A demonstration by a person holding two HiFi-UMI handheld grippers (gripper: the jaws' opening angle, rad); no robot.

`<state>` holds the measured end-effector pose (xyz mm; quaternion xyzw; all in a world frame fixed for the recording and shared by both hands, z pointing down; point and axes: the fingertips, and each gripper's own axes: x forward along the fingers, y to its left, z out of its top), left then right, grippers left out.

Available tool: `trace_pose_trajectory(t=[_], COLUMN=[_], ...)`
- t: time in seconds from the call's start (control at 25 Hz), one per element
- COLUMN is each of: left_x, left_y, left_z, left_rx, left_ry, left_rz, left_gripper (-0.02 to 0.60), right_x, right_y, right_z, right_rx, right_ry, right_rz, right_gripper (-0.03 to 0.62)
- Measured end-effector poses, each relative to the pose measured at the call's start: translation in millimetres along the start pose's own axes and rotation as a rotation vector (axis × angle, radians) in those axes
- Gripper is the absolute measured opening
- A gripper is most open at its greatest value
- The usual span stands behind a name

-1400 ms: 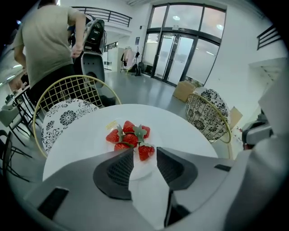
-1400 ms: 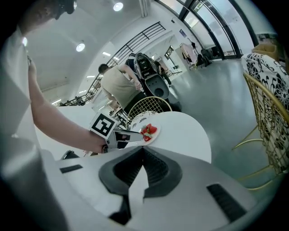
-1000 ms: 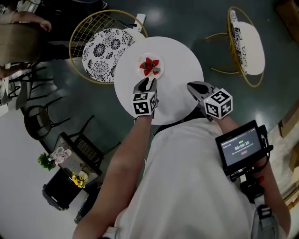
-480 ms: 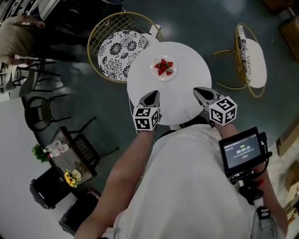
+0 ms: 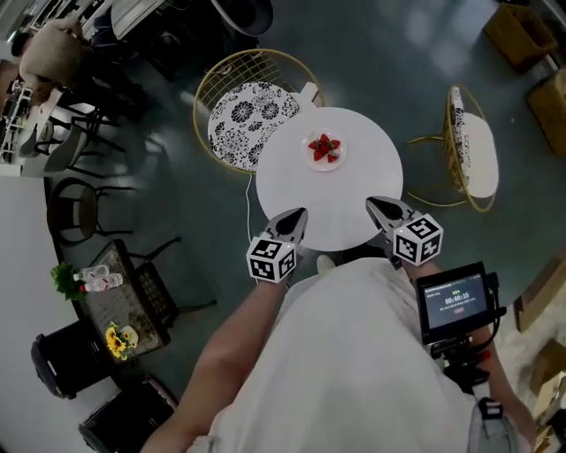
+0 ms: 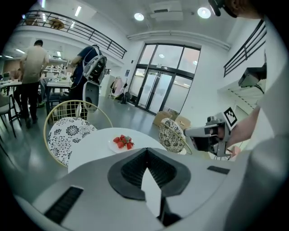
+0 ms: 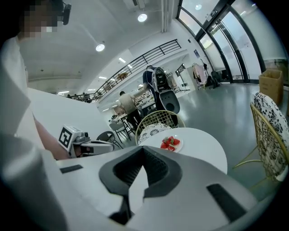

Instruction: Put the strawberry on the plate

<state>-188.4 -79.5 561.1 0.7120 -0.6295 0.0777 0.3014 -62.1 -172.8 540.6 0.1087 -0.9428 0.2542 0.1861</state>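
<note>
Several red strawberries (image 5: 324,148) lie on a small white plate (image 5: 340,162) at the far side of a round white table (image 5: 354,195). My left gripper (image 5: 298,216) hovers over the table's near edge, shut with nothing between its jaws. My right gripper (image 5: 374,205) hangs level with it to the right, also shut and empty. Both are well short of the plate. In the left gripper view the strawberries (image 6: 123,141) show beyond the closed jaw tips (image 6: 145,151). The right gripper view shows the strawberries (image 7: 170,143) past its own closed tips (image 7: 142,150).
A gold wire chair with a patterned cushion (image 5: 248,115) stands at the table's far left, a second one (image 5: 469,146) at its right. A small stand with flowers (image 5: 115,310) is on the floor at left. People stand at desks far left. Cardboard boxes (image 5: 513,26) sit at top right.
Both grippers have drawn back from the plate toward the table's near edge and risen. The left gripper's jaws, open beside the plate a second ago, are now closed.
</note>
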Motion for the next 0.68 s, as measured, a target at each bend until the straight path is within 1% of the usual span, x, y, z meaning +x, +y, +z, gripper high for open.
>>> trace_pose_trajectory(t=[0.16, 0.28, 0.4, 0.68], left_x=[-8.2, -9.9, -6.2, -2.2], left_y=[11.2, 12.4, 9.6, 5.0], left_z=[-2.9, -14.3, -21.3, -22.6], left_rx=[-0.003, -0.012, -0.013, 0.009], left_ry=[-0.020, -0.014, -0.005, 0.011], left_rz=[0.007, 0.011, 0.004, -0.008], left_gripper=[0.006, 0.006, 0.006, 0.006], right_x=[14.2, 16.7, 14.5, 17.1], right_y=[8.1, 14.0, 13.7, 17.0], right_z=[-1.9, -9.0, -11.6, -13.0], right_rx=[-0.018, -0.026, -0.033, -0.037], right_ry=[-0.004, 0.009, 0.018, 0.028], right_rz=[0.019, 0.036, 0.036, 0.042], right_gripper=[0.005, 0.005, 0.005, 0.005])
